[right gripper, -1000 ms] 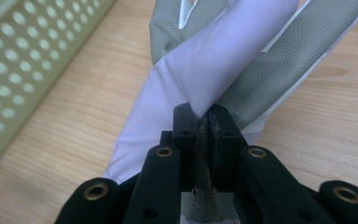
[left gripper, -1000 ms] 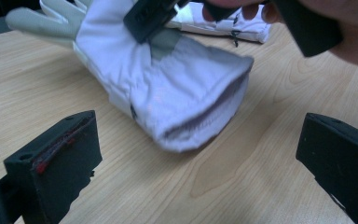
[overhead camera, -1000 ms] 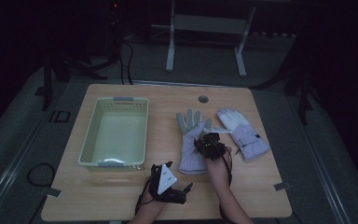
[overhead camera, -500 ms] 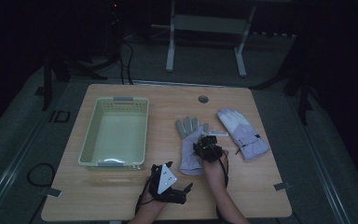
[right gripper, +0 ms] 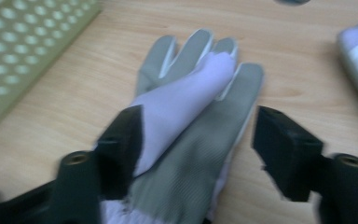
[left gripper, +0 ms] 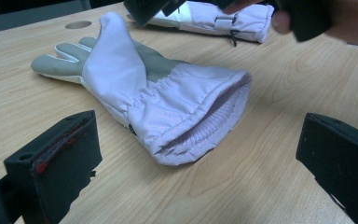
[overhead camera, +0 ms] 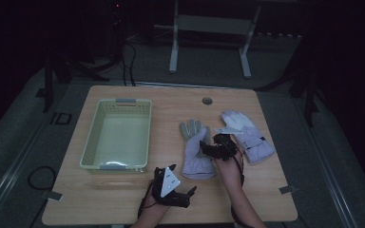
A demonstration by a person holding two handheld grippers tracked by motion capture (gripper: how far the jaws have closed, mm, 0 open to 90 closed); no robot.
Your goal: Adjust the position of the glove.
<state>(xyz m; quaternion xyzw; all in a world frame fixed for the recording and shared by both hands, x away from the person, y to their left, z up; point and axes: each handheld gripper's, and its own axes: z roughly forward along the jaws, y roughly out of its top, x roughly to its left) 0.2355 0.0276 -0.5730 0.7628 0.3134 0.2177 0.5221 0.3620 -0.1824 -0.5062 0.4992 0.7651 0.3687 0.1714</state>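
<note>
Glove (overhead camera: 196, 151) flat on table (overhead camera: 138, 202), right gripper (right gripper: 196, 140) jaws just opened above it

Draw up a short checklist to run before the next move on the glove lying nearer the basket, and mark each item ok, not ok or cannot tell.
1. Right gripper open, having just been opening: ok; the near glove lies between its jaws, unpinched.
2. Left gripper open and holding nothing: ok.
3. Near glove resting on the table: ok; a lilac flap is folded over its grey palm.
4. Cuff opening facing the left gripper: ok.
5. Second glove lying apart from the first: ok.
6. Basket free of contents: ok.
</note>
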